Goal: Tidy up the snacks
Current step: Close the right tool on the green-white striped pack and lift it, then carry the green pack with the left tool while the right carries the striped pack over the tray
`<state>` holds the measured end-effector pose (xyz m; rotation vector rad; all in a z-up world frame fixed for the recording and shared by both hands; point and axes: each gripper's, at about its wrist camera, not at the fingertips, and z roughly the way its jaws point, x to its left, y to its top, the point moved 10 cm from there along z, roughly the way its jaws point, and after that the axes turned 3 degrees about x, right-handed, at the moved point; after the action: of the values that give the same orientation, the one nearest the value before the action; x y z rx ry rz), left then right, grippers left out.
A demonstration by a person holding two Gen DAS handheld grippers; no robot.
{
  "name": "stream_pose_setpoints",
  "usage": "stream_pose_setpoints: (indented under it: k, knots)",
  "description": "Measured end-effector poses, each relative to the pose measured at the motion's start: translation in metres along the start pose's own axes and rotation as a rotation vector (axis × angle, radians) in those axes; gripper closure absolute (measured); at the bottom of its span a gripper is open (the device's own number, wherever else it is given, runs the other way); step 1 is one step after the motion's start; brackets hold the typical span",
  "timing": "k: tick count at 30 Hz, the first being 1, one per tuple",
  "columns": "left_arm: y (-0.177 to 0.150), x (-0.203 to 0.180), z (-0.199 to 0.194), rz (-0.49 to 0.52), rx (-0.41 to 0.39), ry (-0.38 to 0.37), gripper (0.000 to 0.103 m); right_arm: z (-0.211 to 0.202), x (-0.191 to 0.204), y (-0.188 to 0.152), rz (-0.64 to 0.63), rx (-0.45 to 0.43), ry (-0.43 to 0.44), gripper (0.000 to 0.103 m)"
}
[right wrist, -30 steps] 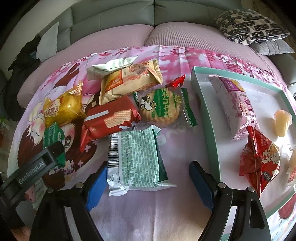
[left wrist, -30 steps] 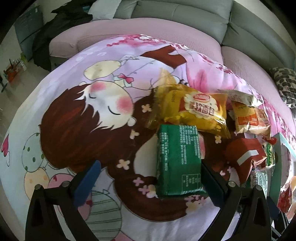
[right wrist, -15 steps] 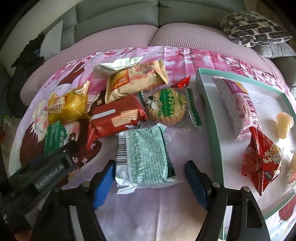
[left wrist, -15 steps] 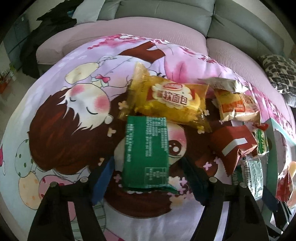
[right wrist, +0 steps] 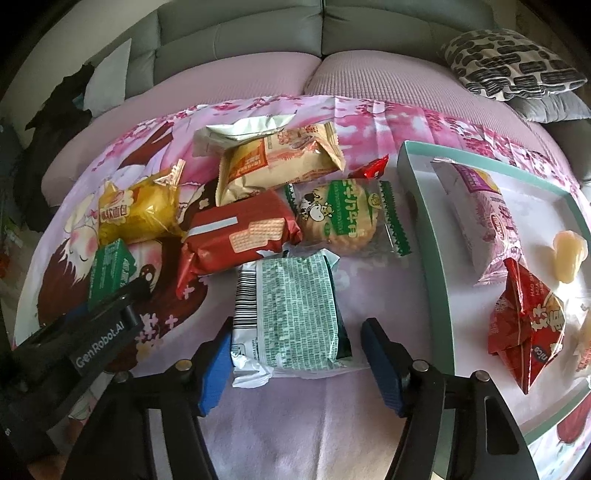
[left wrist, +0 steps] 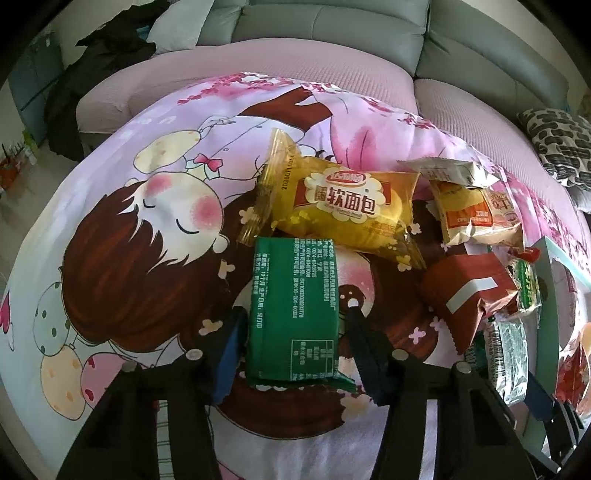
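My left gripper [left wrist: 295, 343] has its blue pads against both sides of a green snack pack [left wrist: 293, 306] that lies on the cartoon cloth. A yellow bread bag [left wrist: 343, 206] lies just beyond it. My right gripper [right wrist: 295, 354] is open around a pale green-and-white printed pack [right wrist: 291, 314], with gaps on both sides. A red wafer pack [right wrist: 236, 236], a round biscuit pack [right wrist: 343, 218] and a tan pack [right wrist: 280, 162] lie behind it. The teal-rimmed tray [right wrist: 424, 229] on the right holds a pink bag [right wrist: 480, 218], a red bag [right wrist: 524, 328] and a jelly cup [right wrist: 570, 254].
The cloth covers a pink ottoman [left wrist: 240, 70] in front of a grey sofa [right wrist: 258, 33]. A patterned cushion [right wrist: 513, 62] sits at the back right. Dark clothing [left wrist: 99, 70] lies at the back left. The left gripper body [right wrist: 74, 350] shows in the right wrist view.
My left gripper has moved right and forward over the green pack and narrowed until its pads meet the pack's sides. My right gripper has crept closer around the printed pack and narrowed a little.
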<state>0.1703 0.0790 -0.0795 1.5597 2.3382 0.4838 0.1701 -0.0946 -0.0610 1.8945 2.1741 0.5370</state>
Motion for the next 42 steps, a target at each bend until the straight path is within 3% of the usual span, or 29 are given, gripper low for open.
stream_pose_setpoints:
  k: [3,11,13,30,42]
  knots:
    - [0.000,0.000,-0.002,0.002,-0.005,0.006,0.057,-0.003,-0.001,0.001,0.009,-0.007,0.011,0.035]
    - [0.000,-0.005,-0.007,0.008,-0.016,-0.023,0.061,-0.012,-0.004,0.006,0.028,-0.031,0.024,0.038]
    - [0.000,-0.008,-0.010,0.017,-0.018,-0.034,0.061,-0.016,-0.005,0.008,0.032,-0.039,0.033,0.048]
    - [0.001,-0.016,-0.036,0.039,-0.085,-0.055,0.061,-0.039,-0.013,0.014,0.069,-0.086,0.086,0.049]
    - [0.011,-0.014,-0.069,0.026,-0.166,-0.082,0.061,-0.080,-0.019,0.024,0.085,-0.185,0.105,0.049]
